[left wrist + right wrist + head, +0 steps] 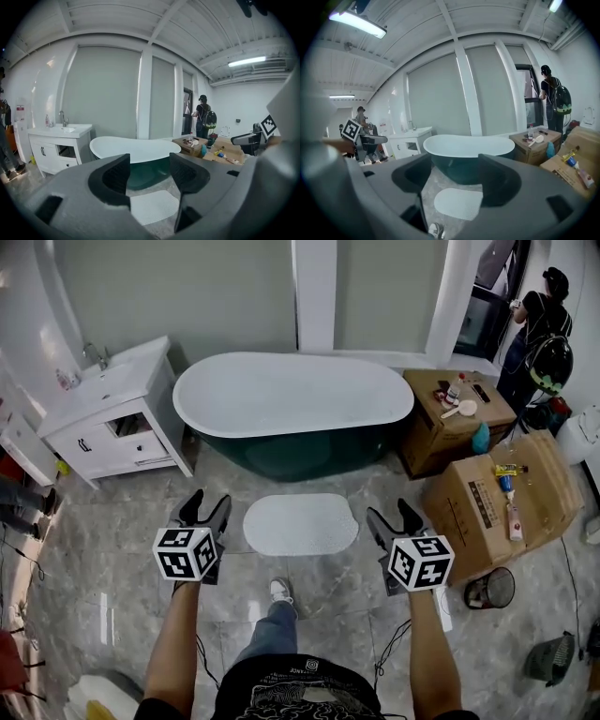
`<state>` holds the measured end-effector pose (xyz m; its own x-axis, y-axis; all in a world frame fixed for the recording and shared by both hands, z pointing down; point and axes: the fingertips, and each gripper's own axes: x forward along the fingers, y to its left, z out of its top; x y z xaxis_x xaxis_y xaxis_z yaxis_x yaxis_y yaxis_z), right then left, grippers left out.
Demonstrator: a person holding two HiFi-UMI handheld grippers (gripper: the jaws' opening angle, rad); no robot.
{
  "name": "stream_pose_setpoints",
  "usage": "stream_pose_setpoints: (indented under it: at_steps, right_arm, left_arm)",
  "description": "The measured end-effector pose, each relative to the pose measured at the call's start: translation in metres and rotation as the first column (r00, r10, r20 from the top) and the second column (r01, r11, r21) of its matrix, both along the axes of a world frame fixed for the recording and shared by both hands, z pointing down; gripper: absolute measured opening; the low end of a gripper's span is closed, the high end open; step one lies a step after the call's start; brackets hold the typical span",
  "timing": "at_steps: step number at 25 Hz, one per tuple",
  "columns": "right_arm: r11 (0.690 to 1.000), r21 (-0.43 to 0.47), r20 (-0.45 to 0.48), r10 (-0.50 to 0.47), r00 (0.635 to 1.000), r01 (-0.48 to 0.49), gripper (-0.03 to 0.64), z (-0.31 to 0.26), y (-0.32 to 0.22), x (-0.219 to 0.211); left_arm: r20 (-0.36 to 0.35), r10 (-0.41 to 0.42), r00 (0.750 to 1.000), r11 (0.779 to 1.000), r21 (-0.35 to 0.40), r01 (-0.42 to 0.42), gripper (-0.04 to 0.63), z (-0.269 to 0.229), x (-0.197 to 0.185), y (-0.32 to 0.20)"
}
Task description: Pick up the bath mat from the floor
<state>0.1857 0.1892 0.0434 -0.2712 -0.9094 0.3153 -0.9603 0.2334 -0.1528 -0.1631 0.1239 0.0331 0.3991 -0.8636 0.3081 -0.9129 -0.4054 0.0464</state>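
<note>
Bath mat (pixel 300 524): lay flat on the floor (pixel 122 549), just in front of the bathtub (pixel 292 395).
Left gripper (pixel 206 509): jaws spread, nothing between them; held left of the mat.
Right gripper (pixel 394 518): jaws spread, nothing between them; held right of the mat.

Left gripper view: bath mat (pixel 152 206) partly hidden behind left claw (pixel 149 168), 6 o'clock. Head view: small items on cardboard box (pixel 548 488), 3 o'clock, too small to identify.
</note>
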Motion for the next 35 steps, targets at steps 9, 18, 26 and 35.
stream_pose_setpoints:
  at_steps: [9, 18, 26, 35]
  right_arm:
    - [1.0, -0.014, -0.019, 0.028, 0.999, -0.028, 0.307, -0.007, -0.152, -0.02]
    - [0.998, -0.052, -0.029, 0.043, 0.999, -0.044, 0.314, -0.009, -0.26, -0.051]
    - [0.995, -0.092, -0.036, 0.041, 0.999, -0.044, 0.331, 0.009, -0.294, -0.052]
    - [0.995, -0.092, -0.016, 0.034, 0.999, -0.035, 0.334, 0.022, -0.315, -0.019]
  left_arm:
    - [-0.006, 0.012, 1.0, 1.0, -0.016, -0.012, 0.273, -0.001, -0.03, -0.159]
    - [-0.018, 0.02, 1.0, 0.998, -0.056, -0.021, 0.278, 0.009, -0.062, -0.27]
    - [-0.028, 0.002, 1.0, 0.997, -0.075, -0.004, 0.282, 0.023, -0.067, -0.306]
    - [-0.014, -0.019, 1.0, 0.996, -0.088, 0.018, 0.282, 0.032, -0.043, -0.318]
